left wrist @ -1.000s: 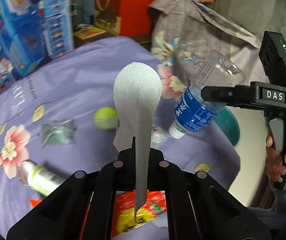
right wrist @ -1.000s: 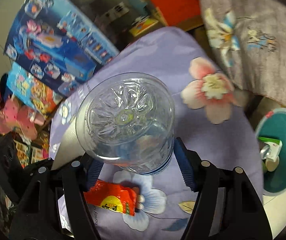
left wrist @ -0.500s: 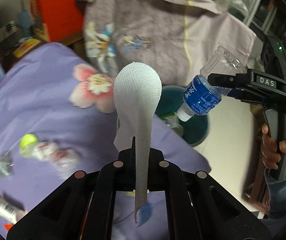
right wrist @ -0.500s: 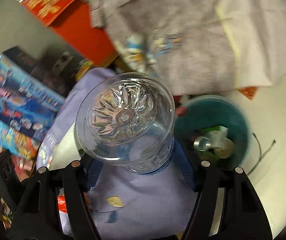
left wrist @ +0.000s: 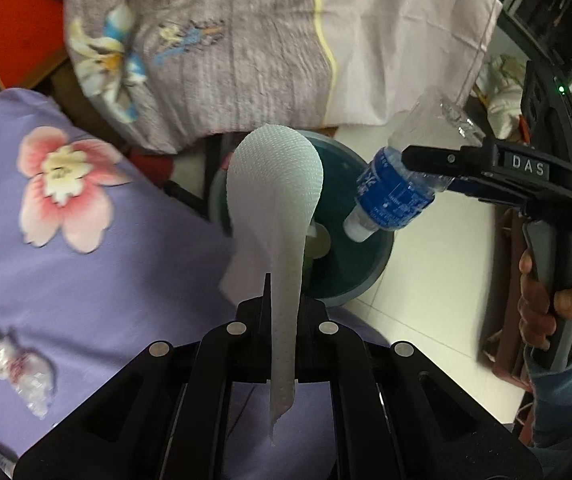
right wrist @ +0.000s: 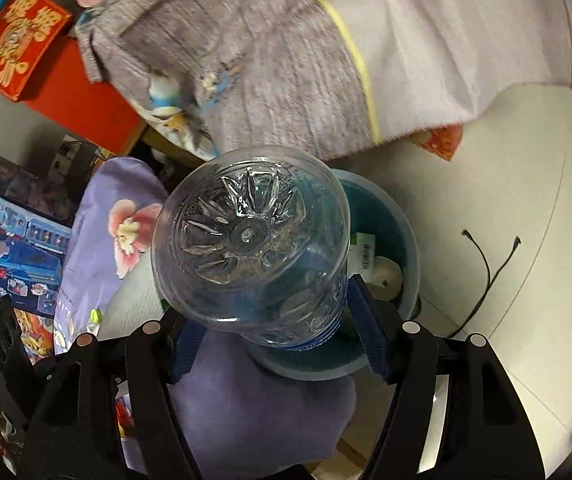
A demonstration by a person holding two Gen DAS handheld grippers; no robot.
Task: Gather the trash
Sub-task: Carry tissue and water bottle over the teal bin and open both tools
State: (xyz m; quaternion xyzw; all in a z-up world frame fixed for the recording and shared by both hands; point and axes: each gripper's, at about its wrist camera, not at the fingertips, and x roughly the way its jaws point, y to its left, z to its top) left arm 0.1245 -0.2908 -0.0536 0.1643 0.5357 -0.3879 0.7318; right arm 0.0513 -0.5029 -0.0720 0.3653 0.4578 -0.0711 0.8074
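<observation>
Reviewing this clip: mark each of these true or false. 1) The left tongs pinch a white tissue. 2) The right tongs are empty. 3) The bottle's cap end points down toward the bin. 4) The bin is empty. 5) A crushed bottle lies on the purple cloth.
1) True: the left tongs are shut on the tissue.
2) False: the right tongs grip a clear bottle with a blue label.
3) True: in the left view its cap end hangs over the teal bin.
4) False: the bin already holds some trash.
5) True: a crushed bottle lies on the purple cloth.
</observation>
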